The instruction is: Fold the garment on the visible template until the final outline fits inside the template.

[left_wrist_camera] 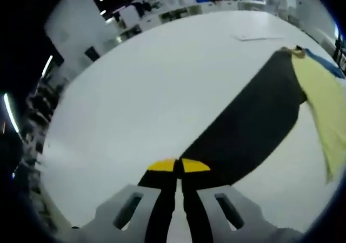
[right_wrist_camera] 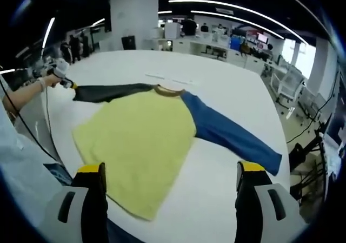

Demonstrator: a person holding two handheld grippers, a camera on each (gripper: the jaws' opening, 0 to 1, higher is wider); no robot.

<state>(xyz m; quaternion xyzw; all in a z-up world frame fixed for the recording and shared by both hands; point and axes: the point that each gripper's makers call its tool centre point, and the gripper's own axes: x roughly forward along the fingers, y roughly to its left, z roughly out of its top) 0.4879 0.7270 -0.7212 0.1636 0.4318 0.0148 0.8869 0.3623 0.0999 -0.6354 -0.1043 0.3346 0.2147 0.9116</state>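
A long-sleeved shirt lies flat on the white table (right_wrist_camera: pixel 227 91). It has a yellow body (right_wrist_camera: pixel 138 140), a black sleeve (right_wrist_camera: pixel 108 92) and a blue sleeve (right_wrist_camera: pixel 232 136). In the left gripper view the black sleeve (left_wrist_camera: pixel 254 124) runs from my jaws up to the yellow body (left_wrist_camera: pixel 324 99). My left gripper (left_wrist_camera: pixel 178 166) is shut on the black sleeve's end. It also appears in the right gripper view as the left gripper (right_wrist_camera: pixel 60 72), held in a hand at the table's far left. My right gripper (right_wrist_camera: pixel 172 170) is open above the shirt's near hem, holding nothing.
Faint pale marks (right_wrist_camera: pixel 167 79) lie on the table just beyond the collar, seen as a flat white patch (left_wrist_camera: pixel 258 36) in the left gripper view. A person's arm (right_wrist_camera: pixel 24 94) and a cable are at the left. Desks and a white pillar (right_wrist_camera: pixel 134 15) stand behind the table.
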